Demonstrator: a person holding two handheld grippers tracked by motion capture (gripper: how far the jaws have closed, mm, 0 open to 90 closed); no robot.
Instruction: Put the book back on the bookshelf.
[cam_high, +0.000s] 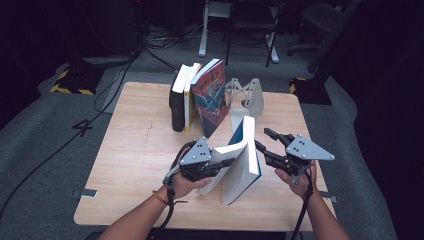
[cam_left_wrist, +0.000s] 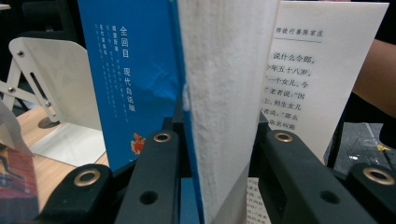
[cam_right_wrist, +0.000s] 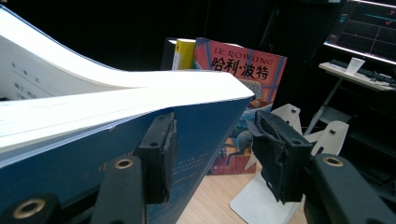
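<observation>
A thick blue-covered book (cam_high: 246, 165) stands upright and partly fanned open near the table's front middle. My left gripper (cam_high: 227, 161) comes in from the left, shut on a thick block of its white pages (cam_left_wrist: 224, 84), with the blue cover (cam_left_wrist: 130, 70) on one side and a printed page (cam_left_wrist: 299, 79) on the other. My right gripper (cam_high: 262, 139) sits at the book's right side, open. In the right gripper view one pad (cam_right_wrist: 163, 154) lies against the blue cover (cam_right_wrist: 84, 163); the other pad (cam_right_wrist: 275, 158) stands free, and the gap (cam_right_wrist: 212, 140) holds nothing.
Behind the blue book, three books stand in a row (cam_high: 185, 97), the front one a red and blue illustrated novel (cam_high: 212, 97) leaning on the others. A white metal bookend (cam_high: 248, 97) stands to their right. The wooden table (cam_high: 135, 150) has bare room at left.
</observation>
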